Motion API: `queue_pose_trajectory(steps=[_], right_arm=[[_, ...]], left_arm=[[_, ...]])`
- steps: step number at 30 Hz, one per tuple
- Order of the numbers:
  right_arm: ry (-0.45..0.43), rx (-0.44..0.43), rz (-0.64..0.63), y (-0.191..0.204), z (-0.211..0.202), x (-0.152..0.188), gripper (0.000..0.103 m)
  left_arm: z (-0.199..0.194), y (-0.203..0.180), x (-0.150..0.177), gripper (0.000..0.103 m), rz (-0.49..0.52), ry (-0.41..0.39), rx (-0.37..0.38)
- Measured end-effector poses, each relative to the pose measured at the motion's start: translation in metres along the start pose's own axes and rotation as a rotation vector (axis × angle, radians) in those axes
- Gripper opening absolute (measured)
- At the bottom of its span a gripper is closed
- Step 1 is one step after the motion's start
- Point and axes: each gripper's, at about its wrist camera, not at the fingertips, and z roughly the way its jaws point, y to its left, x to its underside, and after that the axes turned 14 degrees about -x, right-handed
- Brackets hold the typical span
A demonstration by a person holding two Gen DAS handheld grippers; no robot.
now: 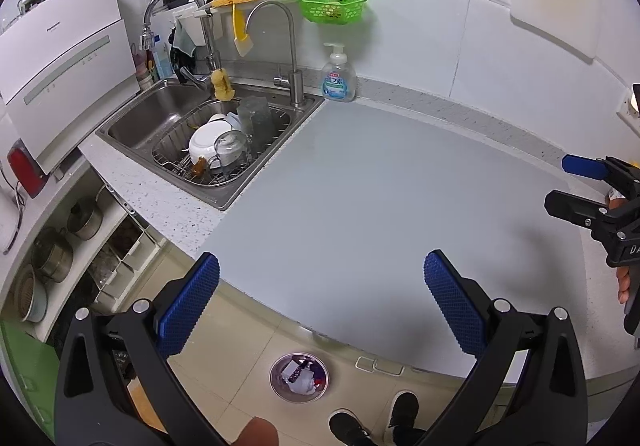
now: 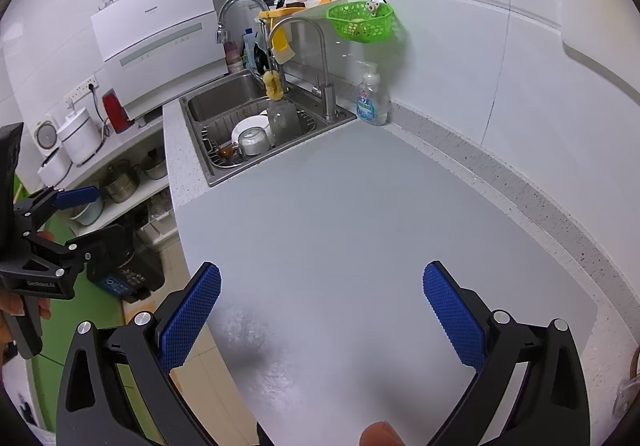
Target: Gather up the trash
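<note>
Both of your grippers are hanging with jaws spread wide and holding nothing: the left gripper (image 1: pixel 320 302) over the tabletop (image 1: pixel 380 206) edge, the right gripper (image 2: pixel 322 312) above its grey surface. Trash is lying in the round bin (image 1: pixel 299 377) on the floor below you, beside your shoes (image 1: pixel 376 420).

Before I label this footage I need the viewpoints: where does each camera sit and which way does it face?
Left wrist: on the left gripper, over the counter's front edge, facing the sink; trash bin and shoes below.
Right wrist: on the right gripper, over the countertop, facing the sink corner; a fingertip shows.
Shared: sink, soap bottle, green basket; each sees the other gripper.
</note>
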Motion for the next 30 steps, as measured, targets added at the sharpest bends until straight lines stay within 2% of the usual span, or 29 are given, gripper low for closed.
queue_pose_trajectory(steps=[30], right_arm=[[0.001,-0.003,0.001,-0.0079,0.0052,-0.0052,0.097]], left_arm=[[0.0041,0.0013,-0.0024,0.1,-0.011,0.004,-0.003]])
